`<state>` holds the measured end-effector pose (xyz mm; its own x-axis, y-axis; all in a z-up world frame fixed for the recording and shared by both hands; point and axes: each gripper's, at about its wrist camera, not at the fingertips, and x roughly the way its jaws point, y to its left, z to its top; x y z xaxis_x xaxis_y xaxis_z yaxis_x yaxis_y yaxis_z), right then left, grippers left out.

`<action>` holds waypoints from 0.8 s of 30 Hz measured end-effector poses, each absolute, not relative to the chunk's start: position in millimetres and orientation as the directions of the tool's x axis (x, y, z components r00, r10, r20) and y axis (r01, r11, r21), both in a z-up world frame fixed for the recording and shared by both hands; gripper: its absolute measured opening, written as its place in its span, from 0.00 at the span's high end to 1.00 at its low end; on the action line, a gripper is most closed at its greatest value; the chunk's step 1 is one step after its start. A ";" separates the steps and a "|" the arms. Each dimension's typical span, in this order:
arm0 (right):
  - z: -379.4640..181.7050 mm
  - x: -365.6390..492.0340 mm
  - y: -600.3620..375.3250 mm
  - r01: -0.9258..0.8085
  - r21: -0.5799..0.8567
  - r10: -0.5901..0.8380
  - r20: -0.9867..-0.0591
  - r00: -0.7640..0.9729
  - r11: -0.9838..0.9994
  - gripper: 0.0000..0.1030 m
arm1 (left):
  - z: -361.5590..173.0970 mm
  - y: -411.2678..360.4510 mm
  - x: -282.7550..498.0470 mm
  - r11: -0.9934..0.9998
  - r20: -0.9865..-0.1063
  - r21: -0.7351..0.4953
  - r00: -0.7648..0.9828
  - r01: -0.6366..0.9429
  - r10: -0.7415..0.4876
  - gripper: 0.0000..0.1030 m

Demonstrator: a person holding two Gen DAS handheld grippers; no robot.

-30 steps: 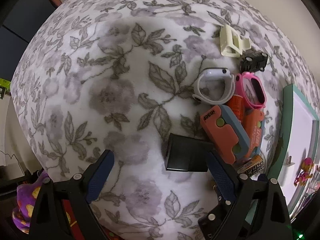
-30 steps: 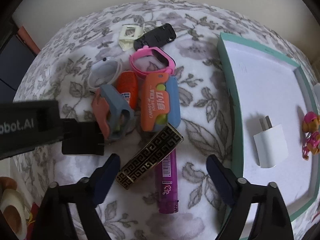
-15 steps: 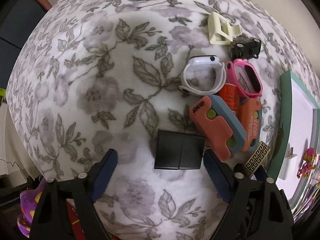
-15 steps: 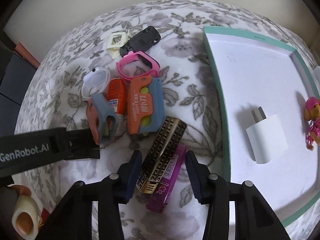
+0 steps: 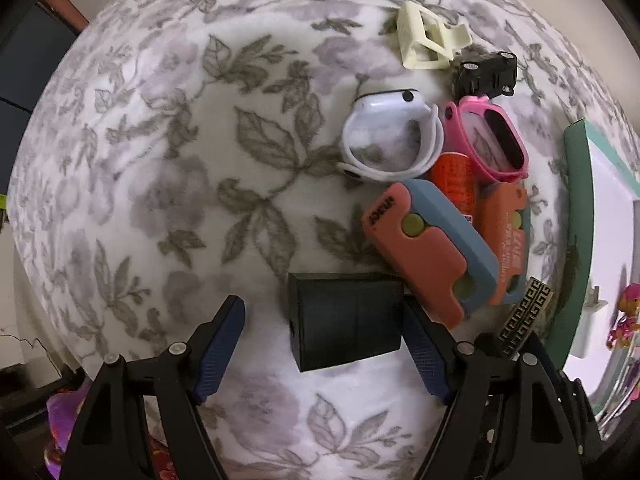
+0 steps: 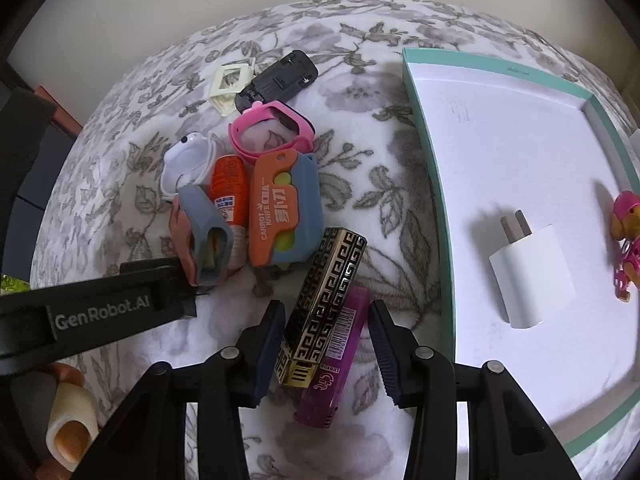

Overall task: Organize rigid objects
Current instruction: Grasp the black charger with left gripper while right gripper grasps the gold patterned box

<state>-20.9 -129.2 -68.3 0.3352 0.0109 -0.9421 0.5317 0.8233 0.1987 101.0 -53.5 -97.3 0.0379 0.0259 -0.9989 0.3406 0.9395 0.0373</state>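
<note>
A pile of small rigid objects lies on a floral cloth. My left gripper is open around a black box, its right finger close to the box's side. My right gripper stands around a black-and-gold patterned lighter and a purple lighter beneath it, jaws narrowed with small gaps to both. An orange-and-blue carrot knife, a second one, an orange tube, a pink watch and a white watch lie beyond.
A teal-rimmed white tray at the right holds a white charger plug and a pink toy figure. A cream clip and a black clip lie at the far side. The left gripper's arm crosses the right view.
My right gripper moved in over the patterned and purple lighters and its jaws narrowed around them. My left gripper moved closer to the black box, which now sits between its fingers.
</note>
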 end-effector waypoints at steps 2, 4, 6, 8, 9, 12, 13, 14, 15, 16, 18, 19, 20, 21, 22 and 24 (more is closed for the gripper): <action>-67.9 -21.0 -129.3 0.530 0.196 0.010 -0.942 0.334 0.825 0.55 | -98.8 -57.3 100.2 0.938 -0.999 0.038 0.040 0.343 0.026 0.24; -68.1 -20.8 -129.0 0.529 0.196 0.009 -0.942 0.335 0.825 0.55 | -99.6 -59.5 99.2 0.938 -0.999 0.036 0.039 0.345 0.024 0.24; -68.0 -20.8 -128.7 0.528 0.195 0.008 -0.942 0.335 0.827 0.55 | -101.5 -60.4 99.0 0.938 -0.999 0.031 0.036 0.346 0.020 0.26; -68.5 -20.6 -128.6 0.528 0.195 0.008 -0.942 0.335 0.827 0.55 | -100.9 -57.9 99.0 0.938 -1.000 0.004 0.022 0.346 -0.004 0.37; -68.6 -20.5 -129.0 0.528 0.195 0.008 -0.942 0.335 0.826 0.55 | -98.7 -56.1 98.1 0.939 -1.000 -0.021 0.009 0.342 -0.025 0.44; -67.8 -19.5 -128.3 0.533 0.188 0.002 -0.944 0.330 0.825 0.58 | -95.9 -50.4 98.5 0.940 -1.000 0.006 0.017 0.342 0.000 0.44; -67.1 -19.3 -127.7 0.534 0.188 0.002 -0.944 0.330 0.825 0.59 | -96.3 -49.5 98.5 0.939 -1.000 0.011 0.019 0.345 0.004 0.44; -66.4 -19.5 -128.2 0.535 0.190 0.003 -0.944 0.331 0.823 0.59 | -96.3 -49.2 98.7 0.940 -1.000 0.011 0.014 0.341 0.006 0.44; -65.9 -20.0 -128.8 0.536 0.193 0.005 -0.943 0.333 0.822 0.60 | -94.5 -46.3 99.4 0.941 -1.000 0.012 0.013 0.338 0.009 0.44; -65.2 -20.3 -129.5 0.537 0.197 0.007 -0.942 0.335 0.820 0.61 | -92.5 -45.1 98.9 0.943 -1.000 0.016 0.015 0.333 0.012 0.44; -62.8 -20.7 -130.8 0.539 0.204 0.010 -0.940 0.341 0.817 0.63 | -86.0 -39.3 101.0 0.945 -1.000 0.024 0.023 0.328 0.018 0.44; -60.3 -20.8 -131.0 0.538 0.210 0.012 -0.938 0.347 0.816 0.65 | -83.8 -38.1 101.1 0.946 -0.999 0.027 0.028 0.324 0.019 0.44; -58.7 -20.9 -131.5 0.537 0.213 0.013 -0.937 0.350 0.816 0.67 | -81.6 -35.6 102.1 0.947 -0.999 0.027 0.031 0.321 0.018 0.44; -57.4 -21.1 -131.2 0.536 0.212 0.012 -0.936 0.352 0.817 0.69 | -74.3 -29.7 102.4 0.948 -0.999 0.025 0.035 0.316 0.014 0.44; -56.4 -21.0 -131.1 0.534 0.212 0.012 -0.936 0.352 0.818 0.70 | -71.5 -27.5 103.3 0.950 -0.999 0.023 0.040 0.312 0.011 0.44; -57.5 -21.1 -131.6 0.534 0.210 0.014 -0.937 0.348 0.819 0.70 | -62.9 -21.9 105.6 0.951 -0.999 0.015 0.050 0.308 0.000 0.44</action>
<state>-21.1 -131.6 -57.5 0.3478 0.0139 -0.9374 0.5343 0.8187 0.2104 105.6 -21.9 -62.9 0.0497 -0.0002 -0.9988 0.3075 0.9514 0.0151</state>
